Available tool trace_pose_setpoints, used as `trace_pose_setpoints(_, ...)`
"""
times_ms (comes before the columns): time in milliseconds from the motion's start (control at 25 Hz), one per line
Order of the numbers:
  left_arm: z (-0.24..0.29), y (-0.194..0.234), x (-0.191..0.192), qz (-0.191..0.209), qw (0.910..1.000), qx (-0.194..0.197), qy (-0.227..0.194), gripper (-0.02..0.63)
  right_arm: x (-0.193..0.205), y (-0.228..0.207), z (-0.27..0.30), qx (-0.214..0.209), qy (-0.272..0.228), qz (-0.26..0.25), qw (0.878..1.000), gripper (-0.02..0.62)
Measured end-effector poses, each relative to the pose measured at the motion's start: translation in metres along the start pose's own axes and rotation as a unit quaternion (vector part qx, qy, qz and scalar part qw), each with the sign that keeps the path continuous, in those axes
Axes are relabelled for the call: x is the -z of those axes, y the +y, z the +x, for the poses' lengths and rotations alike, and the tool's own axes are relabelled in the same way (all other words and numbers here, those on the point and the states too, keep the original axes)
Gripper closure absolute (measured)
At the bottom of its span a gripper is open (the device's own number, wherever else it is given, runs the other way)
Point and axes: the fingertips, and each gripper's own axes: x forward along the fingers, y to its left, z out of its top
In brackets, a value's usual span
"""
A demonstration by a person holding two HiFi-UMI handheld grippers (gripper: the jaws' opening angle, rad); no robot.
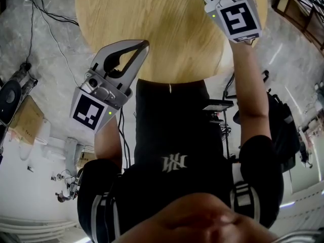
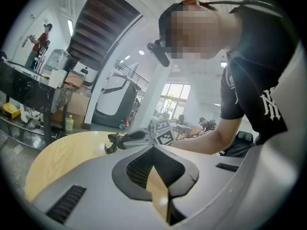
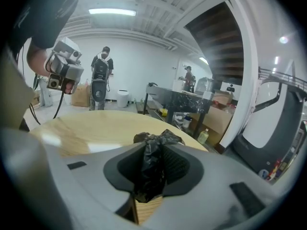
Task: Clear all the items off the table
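A crumpled black plastic bag [image 3: 152, 163] is pinched between the jaws of my right gripper [image 3: 154, 148], which is shut on it above the round wooden table [image 3: 91, 128]. The left gripper view shows that bag [image 2: 114, 142] hanging from the right gripper's tip over the table [image 2: 67, 157]. In the head view only the right gripper's marker cube [image 1: 239, 18] shows, at the table's [image 1: 167, 29] far right; its jaws run off the top edge. My left gripper [image 1: 144, 44] hovers at the table's near edge with its jaws together and nothing between them [image 2: 154, 150].
Cables [image 1: 48, 18] trail over the floor left of the table. A chair and stand [image 1: 223, 116] sit close on the right. Beyond the table are a black counter [image 3: 178, 102], a bottle [image 3: 203, 136] on the floor, cardboard boxes and a standing person [image 3: 100, 78].
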Motion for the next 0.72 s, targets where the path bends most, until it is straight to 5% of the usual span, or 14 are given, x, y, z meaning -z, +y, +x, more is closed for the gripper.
trace_pose_setpoints(720,-0.047,-0.081,-0.022,0.091,0.9953,0.013,-0.033,0.594,-0.069,0.075,-0.144,0.104,-0.060,0.001,0.993,0.511)
